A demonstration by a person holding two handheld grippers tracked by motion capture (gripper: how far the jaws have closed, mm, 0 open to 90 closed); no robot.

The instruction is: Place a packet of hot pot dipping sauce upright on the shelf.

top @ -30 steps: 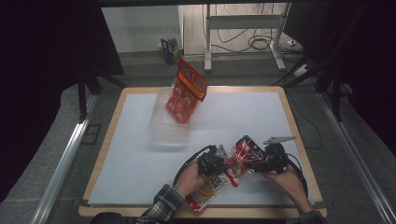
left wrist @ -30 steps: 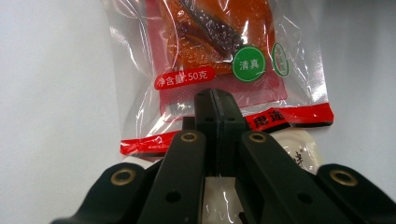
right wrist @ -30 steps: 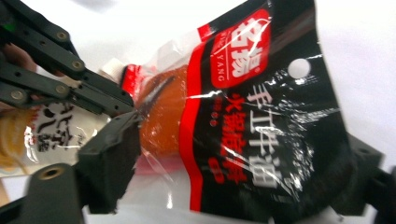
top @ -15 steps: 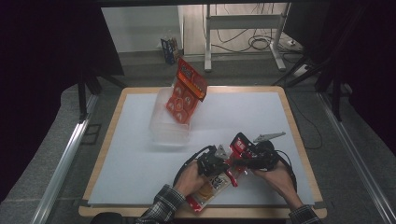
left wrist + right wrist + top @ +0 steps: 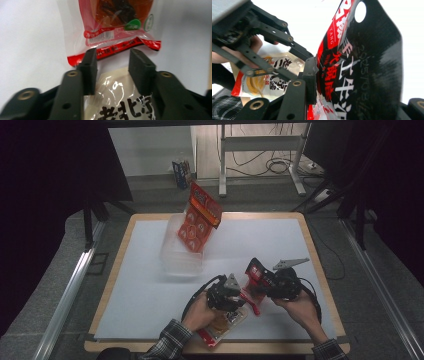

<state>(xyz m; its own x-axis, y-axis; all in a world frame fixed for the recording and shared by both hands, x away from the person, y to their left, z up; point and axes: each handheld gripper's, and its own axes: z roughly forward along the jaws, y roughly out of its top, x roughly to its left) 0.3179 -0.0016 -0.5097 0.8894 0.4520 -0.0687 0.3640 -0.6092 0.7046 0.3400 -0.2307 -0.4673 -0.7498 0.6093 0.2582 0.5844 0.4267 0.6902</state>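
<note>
Black-red packet (image 5: 255, 270) is clamped in right gripper (image 5: 265, 282), lifted off table.

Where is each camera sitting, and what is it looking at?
High view: above the table, looking down; both forearms and hands, left gripper, right gripper.
Left gripper view: on the left gripper, open jaws over a pale noodle packet.
Right gripper view: on the right gripper, clamping a black-and-red packet; the left hand beyond.
Shared: the noodle packet shows in all three.
</note>
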